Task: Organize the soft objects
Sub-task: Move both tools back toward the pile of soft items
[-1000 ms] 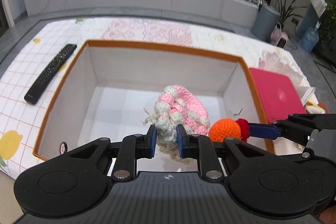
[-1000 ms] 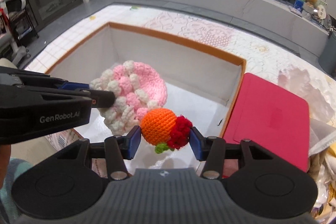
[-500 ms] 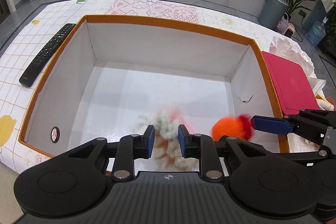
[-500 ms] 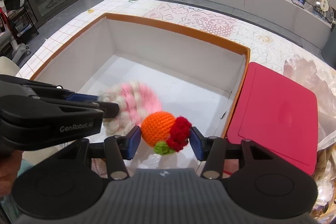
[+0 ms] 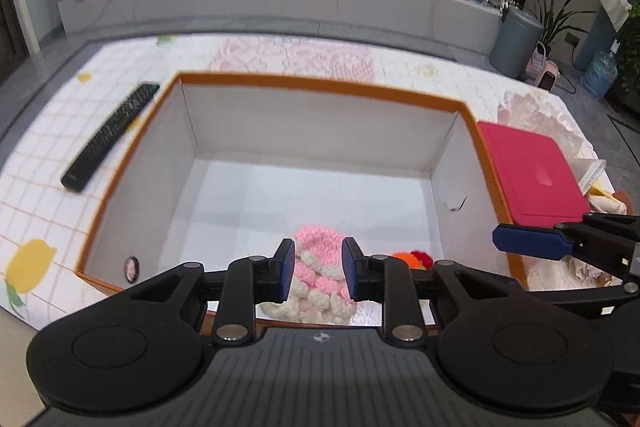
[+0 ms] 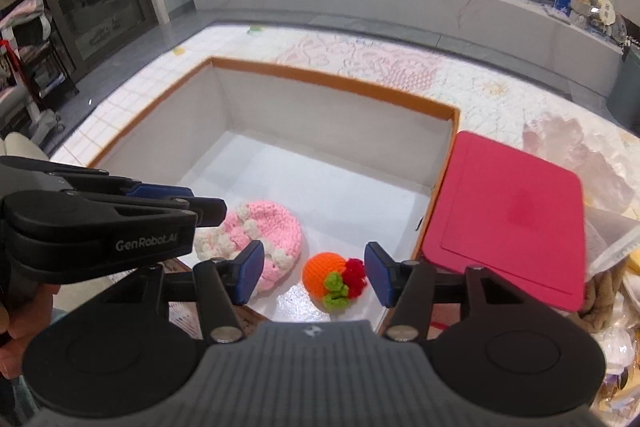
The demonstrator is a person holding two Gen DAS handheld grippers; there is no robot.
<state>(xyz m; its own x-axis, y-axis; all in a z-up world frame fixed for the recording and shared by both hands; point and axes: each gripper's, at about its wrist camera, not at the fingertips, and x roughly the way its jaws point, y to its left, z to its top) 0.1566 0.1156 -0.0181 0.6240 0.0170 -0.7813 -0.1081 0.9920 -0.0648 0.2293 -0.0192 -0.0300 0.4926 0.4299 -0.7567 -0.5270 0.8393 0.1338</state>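
Left hand-held gripper (image 5: 314, 269) is hanging open and empty, jaws just widening, over the pink knitted hat (image 5: 318, 279) lying at 12 o'clock below it on the box (image 5: 320, 85) floor. Right hand-held gripper (image 6: 314, 273), also opening and holding nothing, has the orange ball (image 6: 332, 281) at 12, dropped beside the hat.

Left tongs (image 5: 316, 269): matte black plastic body, ribbed grey housing w/ small cross emblem, two round discs, silver pivot screws, blue pads (image 5: 286, 269). Right tongs (image 6: 314, 273): same build, blue pads (image 6: 378, 275). White "GenRobot.AI" lettering on side of left unit, seen from right cam.
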